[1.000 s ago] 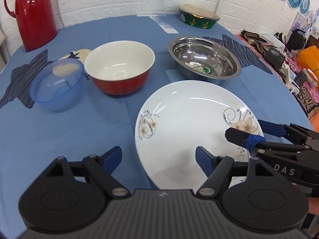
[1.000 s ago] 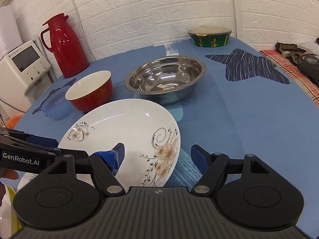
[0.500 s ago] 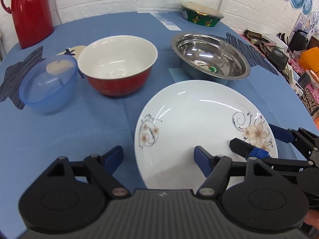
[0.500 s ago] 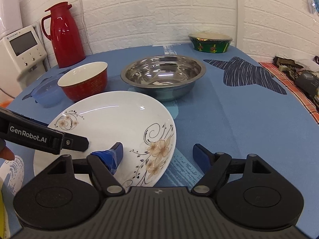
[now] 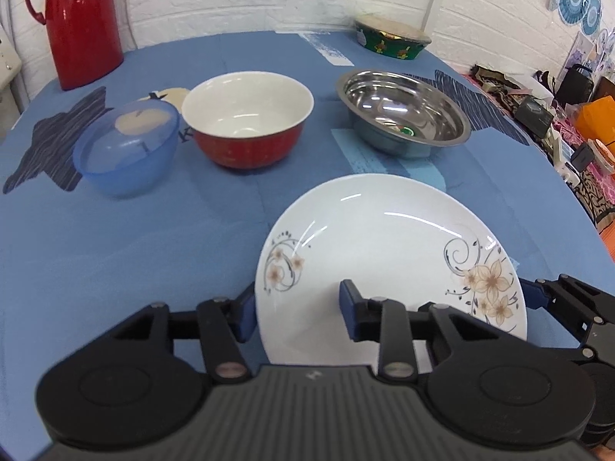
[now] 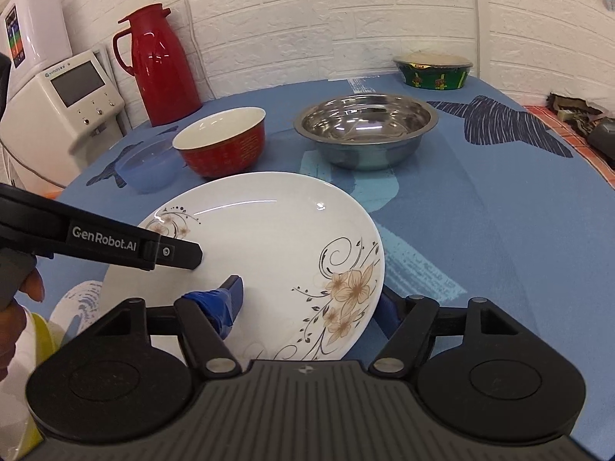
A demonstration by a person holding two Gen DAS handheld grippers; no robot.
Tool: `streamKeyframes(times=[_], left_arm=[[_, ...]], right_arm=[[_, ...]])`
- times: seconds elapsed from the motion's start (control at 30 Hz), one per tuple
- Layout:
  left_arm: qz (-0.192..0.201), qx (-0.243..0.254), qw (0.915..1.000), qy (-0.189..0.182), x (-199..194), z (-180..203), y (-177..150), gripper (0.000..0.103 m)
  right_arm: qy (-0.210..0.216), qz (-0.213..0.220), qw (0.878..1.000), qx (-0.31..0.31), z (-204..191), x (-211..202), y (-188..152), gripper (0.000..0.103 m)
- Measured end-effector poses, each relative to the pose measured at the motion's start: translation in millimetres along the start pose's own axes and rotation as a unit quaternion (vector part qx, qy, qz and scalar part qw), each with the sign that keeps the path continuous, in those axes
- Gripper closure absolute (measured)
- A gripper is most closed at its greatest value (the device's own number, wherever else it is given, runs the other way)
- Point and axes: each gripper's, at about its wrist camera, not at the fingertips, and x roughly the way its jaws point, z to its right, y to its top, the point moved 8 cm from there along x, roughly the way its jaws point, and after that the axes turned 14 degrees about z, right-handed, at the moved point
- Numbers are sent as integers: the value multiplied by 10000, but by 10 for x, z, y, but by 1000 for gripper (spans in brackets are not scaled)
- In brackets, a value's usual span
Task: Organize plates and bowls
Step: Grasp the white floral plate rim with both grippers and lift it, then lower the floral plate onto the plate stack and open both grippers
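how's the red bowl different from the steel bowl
The red bowl is red outside with a white glazed inside; the steel bowl is bare shiny metal all over. The red bowl is narrower with steep, tall walls; the steel bowl is wider and shallower with a flared flat rim. A small sticker sits inside the steel bowl; the red bowl's inside is plain. Both stand upright on the blue tablecloth, ungripped.

A white plate (image 5: 384, 253) with tan flowers and dark scrolls sits on a blue tablecloth (image 5: 115, 253) with navy striped shapes, near a red, white-lined bowl (image 5: 248, 119), a translucent blue bowl (image 5: 127, 150) and a silvery steel bowl (image 5: 403, 115).
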Motion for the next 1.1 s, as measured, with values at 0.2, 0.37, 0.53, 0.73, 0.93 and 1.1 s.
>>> streamKeyframes(times=[0.2,0.37,0.53,0.73,0.93,1.1], left_arm=[[227,-47,9997,-15,-453,-20,-60,71],[298,-270,9991,-93,-861,-39,-225,71],[396,-538,9978,44,-1276,-175,-457,71],[531,-847,9939,466,-1733,-545,-746,71],[510,-1191,9873,923,-2015,-1005,-1016,71],[447,-1413,9828,1102,-2049,-1280,-1163,71]], right_arm=[[3,258,9996,79,-201,-381,22,44],[58,400,9990,177,-352,-730,8,43],[255,391,9989,-13,-643,-944,-52,43],[691,364,9968,-182,-1122,-1033,-167,43],[1176,176,9924,-319,-1584,-986,-330,42],[1374,-6,9898,-377,-1817,-893,-429,42]])
